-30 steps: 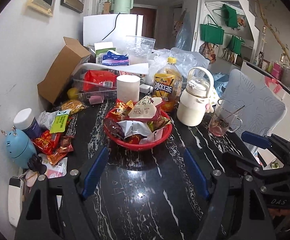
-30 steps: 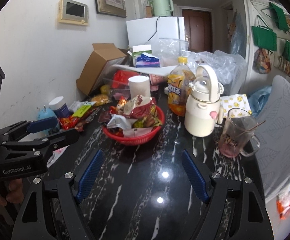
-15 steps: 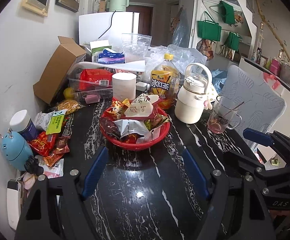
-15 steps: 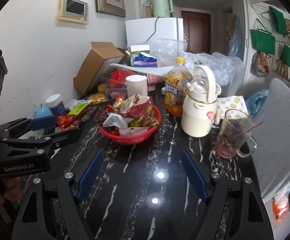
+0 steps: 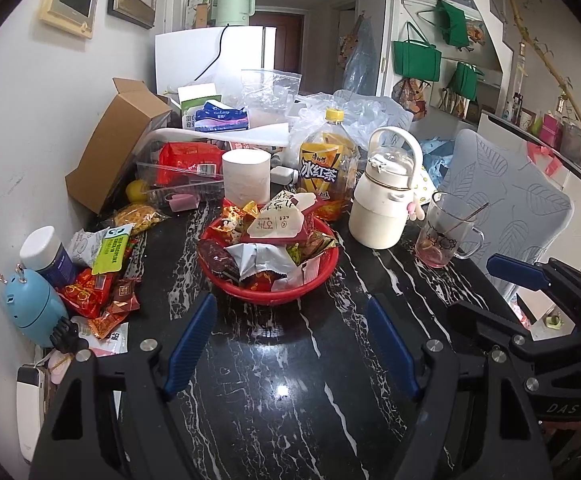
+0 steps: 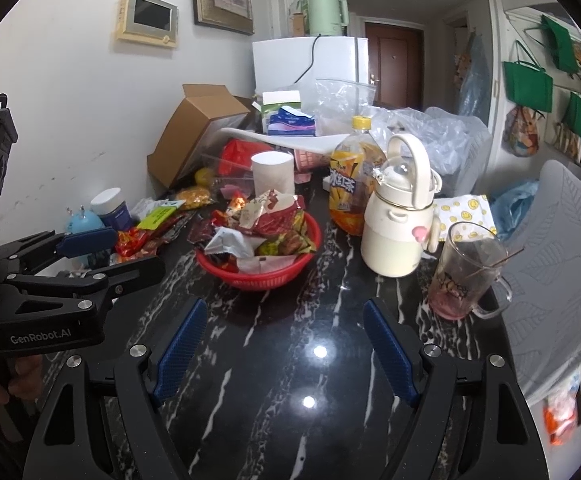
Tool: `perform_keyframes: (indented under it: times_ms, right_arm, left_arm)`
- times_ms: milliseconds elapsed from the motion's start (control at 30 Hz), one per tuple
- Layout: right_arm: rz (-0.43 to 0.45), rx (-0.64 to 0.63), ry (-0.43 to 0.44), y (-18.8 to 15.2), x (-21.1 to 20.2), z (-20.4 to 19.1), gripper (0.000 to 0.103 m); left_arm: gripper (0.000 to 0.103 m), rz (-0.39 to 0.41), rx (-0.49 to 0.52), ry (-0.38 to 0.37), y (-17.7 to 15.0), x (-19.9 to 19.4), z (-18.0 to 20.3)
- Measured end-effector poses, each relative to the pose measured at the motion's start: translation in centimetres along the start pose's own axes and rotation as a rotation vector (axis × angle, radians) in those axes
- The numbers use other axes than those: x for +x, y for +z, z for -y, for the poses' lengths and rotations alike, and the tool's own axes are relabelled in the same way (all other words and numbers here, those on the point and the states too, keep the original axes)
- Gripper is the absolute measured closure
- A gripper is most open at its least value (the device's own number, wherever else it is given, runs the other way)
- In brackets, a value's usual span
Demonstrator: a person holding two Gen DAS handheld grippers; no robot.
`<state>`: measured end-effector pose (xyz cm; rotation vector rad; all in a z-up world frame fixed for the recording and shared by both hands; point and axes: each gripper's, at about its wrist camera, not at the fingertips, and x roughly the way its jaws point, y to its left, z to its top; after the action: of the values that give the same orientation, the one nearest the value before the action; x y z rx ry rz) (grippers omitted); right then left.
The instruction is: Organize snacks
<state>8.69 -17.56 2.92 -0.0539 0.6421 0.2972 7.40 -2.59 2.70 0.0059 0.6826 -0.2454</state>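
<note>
A red basket (image 5: 310, 284) (image 6: 266, 278) heaped with wrapped snacks sits mid-table on the black marble top (image 5: 290, 380). More loose snack packets (image 5: 102, 280) (image 6: 146, 236) lie at the left edge by the wall. My left gripper (image 5: 290, 344) hovers open just in front of the basket, nothing between its blue pads. My right gripper (image 6: 284, 344) is open too, empty, a little short of the basket. In the right wrist view, the left gripper (image 6: 106, 256) shows at the left; in the left wrist view, the right gripper (image 5: 494, 292) shows at the right.
Behind the basket stand a paper roll (image 5: 246, 176), an iced-tea bottle (image 5: 326, 172), a cream kettle (image 5: 382, 204) and a glass mug (image 5: 444, 236). A blue gadget (image 5: 30, 304), a jar (image 5: 48, 252), a cardboard box (image 5: 110, 152) and a clear bin (image 5: 178, 176) crowd the left.
Both views shifted slightly between the first frames, then settled; the basket and snacks have not moved and both grippers stay equally open.
</note>
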Motion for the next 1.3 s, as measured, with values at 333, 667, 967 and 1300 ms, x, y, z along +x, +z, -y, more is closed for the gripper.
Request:
perform_keyframes:
  times_ms: [333, 667, 967, 1300]
  right_arm:
    - [-0.011, 0.000, -0.004, -0.10, 0.25, -0.02, 0.022]
    - [-0.014, 0.004, -0.009, -0.16, 0.30, 0.14, 0.022]
    - [-0.013, 0.007, -0.015, -0.19, 0.21, 0.23, 0.022]
    - [-0.014, 0.014, -0.019, -0.22, -0.07, 0.33, 0.021]
  left_arm:
    - [0.026, -0.001, 0.000, 0.001, 0.00, 0.00, 0.02]
    - [0.026, -0.005, 0.002, 0.000, 0.07, 0.09, 0.04]
    - [0.026, -0.005, 0.007, -0.006, 0.22, 0.24, 0.16]
    - [0.026, -0.008, 0.016, -0.010, 0.24, 0.33, 0.38]
